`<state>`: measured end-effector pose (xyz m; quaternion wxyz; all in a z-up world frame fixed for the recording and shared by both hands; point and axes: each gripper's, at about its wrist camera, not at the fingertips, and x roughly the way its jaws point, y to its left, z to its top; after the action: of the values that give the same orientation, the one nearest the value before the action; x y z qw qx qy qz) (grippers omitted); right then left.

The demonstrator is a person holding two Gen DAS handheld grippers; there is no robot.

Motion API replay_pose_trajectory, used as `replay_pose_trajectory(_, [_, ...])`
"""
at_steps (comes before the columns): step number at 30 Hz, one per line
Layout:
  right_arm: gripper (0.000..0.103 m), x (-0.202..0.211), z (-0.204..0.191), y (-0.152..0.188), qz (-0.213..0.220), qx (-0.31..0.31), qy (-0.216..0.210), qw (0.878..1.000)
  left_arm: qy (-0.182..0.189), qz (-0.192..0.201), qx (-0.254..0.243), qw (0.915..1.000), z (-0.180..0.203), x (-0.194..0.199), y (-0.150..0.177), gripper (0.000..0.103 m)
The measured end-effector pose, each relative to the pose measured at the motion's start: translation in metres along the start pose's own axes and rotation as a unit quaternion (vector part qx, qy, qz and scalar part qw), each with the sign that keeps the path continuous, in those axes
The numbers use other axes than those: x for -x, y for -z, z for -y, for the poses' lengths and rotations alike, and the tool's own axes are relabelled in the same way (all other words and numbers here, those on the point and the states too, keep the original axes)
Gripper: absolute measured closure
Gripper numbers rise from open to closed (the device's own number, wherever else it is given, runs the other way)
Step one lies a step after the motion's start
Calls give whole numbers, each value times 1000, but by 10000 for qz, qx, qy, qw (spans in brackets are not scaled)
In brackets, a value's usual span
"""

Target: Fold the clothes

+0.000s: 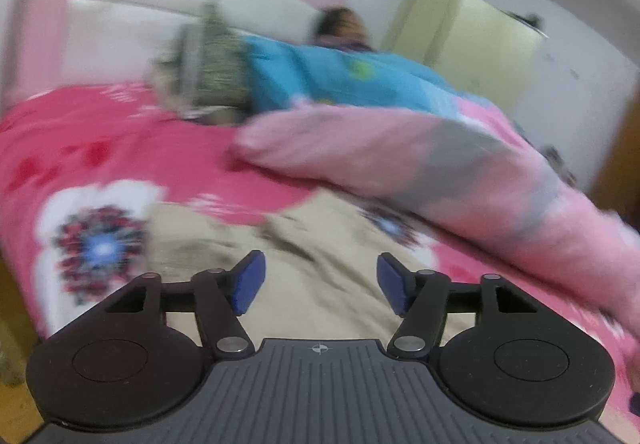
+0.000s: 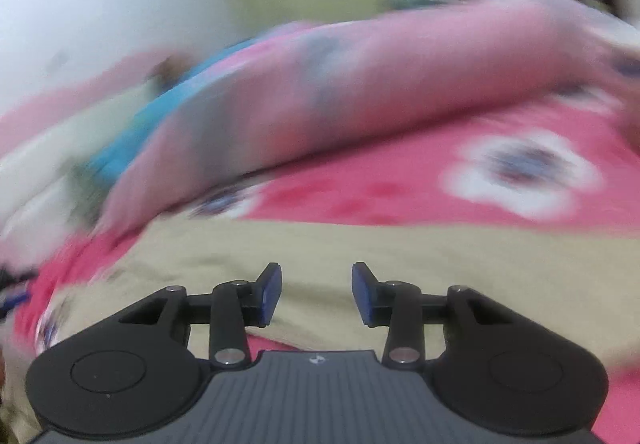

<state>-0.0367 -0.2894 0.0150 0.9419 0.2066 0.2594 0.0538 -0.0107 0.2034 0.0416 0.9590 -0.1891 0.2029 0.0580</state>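
A beige garment (image 1: 320,244) lies wrinkled on a bright pink bedspread (image 1: 100,148). My left gripper (image 1: 320,282) is open and empty just above it, blue pads apart. In the right wrist view the same beige garment (image 2: 320,248) lies flatter on the bedspread (image 2: 400,196). My right gripper (image 2: 316,294) is open and empty close above the cloth. Both views are motion blurred.
A rolled pale pink quilt (image 1: 420,164) lies across the bed behind the garment; it also shows in the right wrist view (image 2: 360,84). A blue blanket (image 1: 340,80) and a grey-green cloth pile (image 1: 208,68) sit farther back. A person (image 1: 342,26) is by the far wall.
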Motion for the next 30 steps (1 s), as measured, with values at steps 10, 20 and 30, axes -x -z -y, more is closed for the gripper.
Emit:
replay_pose_trajectory(10, [53, 75, 184, 36, 456, -2787, 1143, 9525, 851, -661, -1552, 9820, 126, -74, 67, 37])
replay_pose_trajectory(20, [53, 59, 240, 39, 602, -3389, 1238, 9307, 892, -1001, -2646, 9550, 170, -125, 118, 37])
replay_pose_trajectory(30, [53, 66, 240, 37, 547, -3538, 1453, 9223, 708, -1161, -2653, 9545, 164, -140, 140, 37])
